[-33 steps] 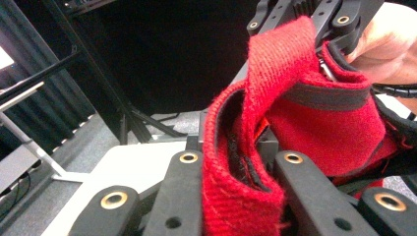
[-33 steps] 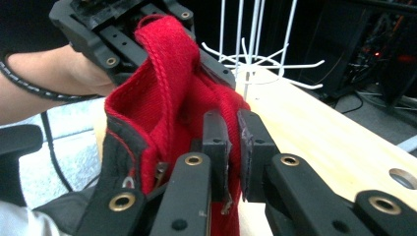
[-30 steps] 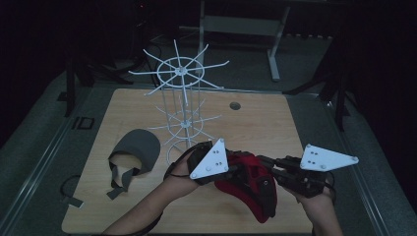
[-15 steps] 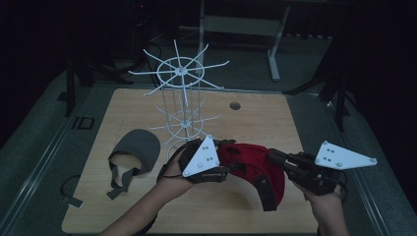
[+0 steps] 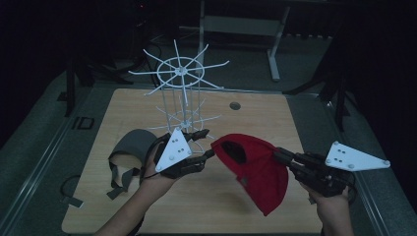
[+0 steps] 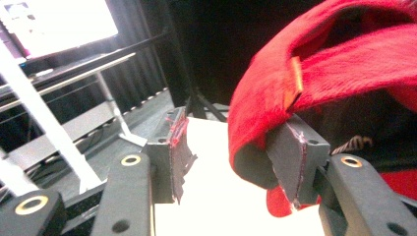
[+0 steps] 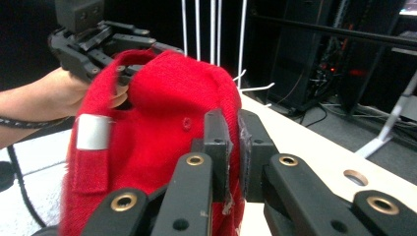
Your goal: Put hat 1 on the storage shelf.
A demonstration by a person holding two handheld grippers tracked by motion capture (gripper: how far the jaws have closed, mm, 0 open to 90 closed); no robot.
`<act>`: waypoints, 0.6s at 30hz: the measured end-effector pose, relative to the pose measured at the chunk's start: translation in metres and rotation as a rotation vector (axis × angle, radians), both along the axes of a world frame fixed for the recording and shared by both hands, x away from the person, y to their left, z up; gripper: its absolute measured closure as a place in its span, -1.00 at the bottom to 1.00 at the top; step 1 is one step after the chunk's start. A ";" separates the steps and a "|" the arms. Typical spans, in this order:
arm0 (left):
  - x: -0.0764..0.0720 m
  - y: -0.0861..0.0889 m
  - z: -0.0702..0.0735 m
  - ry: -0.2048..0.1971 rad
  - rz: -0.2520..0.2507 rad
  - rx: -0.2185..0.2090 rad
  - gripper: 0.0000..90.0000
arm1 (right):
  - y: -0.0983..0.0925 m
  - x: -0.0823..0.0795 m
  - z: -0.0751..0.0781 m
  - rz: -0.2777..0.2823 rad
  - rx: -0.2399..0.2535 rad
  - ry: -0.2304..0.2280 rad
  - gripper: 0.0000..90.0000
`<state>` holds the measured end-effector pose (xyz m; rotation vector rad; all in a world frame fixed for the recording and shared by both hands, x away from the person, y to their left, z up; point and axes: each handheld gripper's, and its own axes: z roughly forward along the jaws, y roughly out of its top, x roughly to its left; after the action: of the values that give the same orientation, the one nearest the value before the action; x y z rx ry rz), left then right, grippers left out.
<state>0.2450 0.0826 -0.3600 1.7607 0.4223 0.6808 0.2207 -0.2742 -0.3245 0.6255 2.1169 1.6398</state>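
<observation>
The red cap [image 5: 255, 169] hangs above the surface, pinched at its 3 o'clock side in the closed right claw [image 5: 279, 154], while the left claw [image 5: 206, 143], jaws just opened and apart, sits at the cap's 9 o'clock, one pad touching the rim.

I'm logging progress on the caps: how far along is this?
Done: nothing hangs on the white wire rack yet. In hand: the right gripper pinches the red cap above the table; the left gripper, jaws just opening, stands at its rim. Left: hanging it, then the grey cap.
</observation>
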 end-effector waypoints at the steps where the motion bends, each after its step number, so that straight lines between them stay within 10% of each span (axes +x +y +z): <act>1: -0.001 0.003 -0.002 0.007 0.008 -0.008 0.13 | -0.001 0.000 0.001 -0.004 0.002 -0.002 0.88; 18: -0.025 0.043 -0.044 0.125 -0.015 -0.068 -0.16 | -0.008 0.006 0.022 -0.107 0.020 -0.057 0.93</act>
<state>0.2197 0.1253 -0.4043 1.7461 0.5115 0.5414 0.2269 -0.2825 -0.3023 0.6774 1.9936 1.6035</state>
